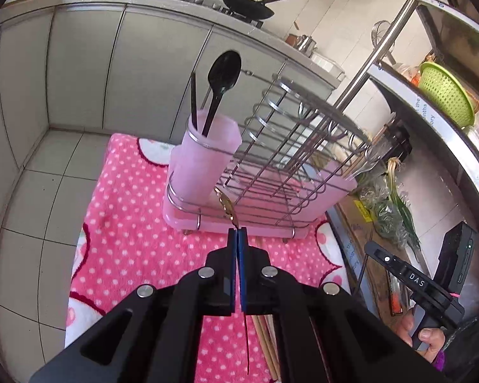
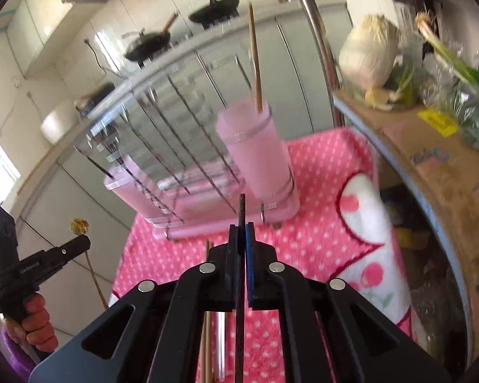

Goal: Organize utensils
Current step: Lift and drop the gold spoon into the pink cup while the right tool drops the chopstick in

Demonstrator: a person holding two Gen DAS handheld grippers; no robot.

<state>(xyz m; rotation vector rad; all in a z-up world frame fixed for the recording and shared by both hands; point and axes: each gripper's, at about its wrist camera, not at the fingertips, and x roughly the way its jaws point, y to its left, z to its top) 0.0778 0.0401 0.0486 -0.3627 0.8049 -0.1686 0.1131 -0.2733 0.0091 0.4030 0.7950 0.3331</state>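
Gold spoon [image 1: 228, 209] pinched in left claw [image 1: 238, 231], bowl beyond its tips.

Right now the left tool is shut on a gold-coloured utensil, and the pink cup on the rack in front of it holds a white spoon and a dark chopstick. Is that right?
Not quite: the spoon is black, as the left wrist view shows. The left tool is shut on the gold-coloured utensil, and the pink cup also holds the dark chopstick.

rack [image 2: 163, 146] smeared by motion blur, utensils [image 2: 220, 344] perhaps chopsticks, under gripper
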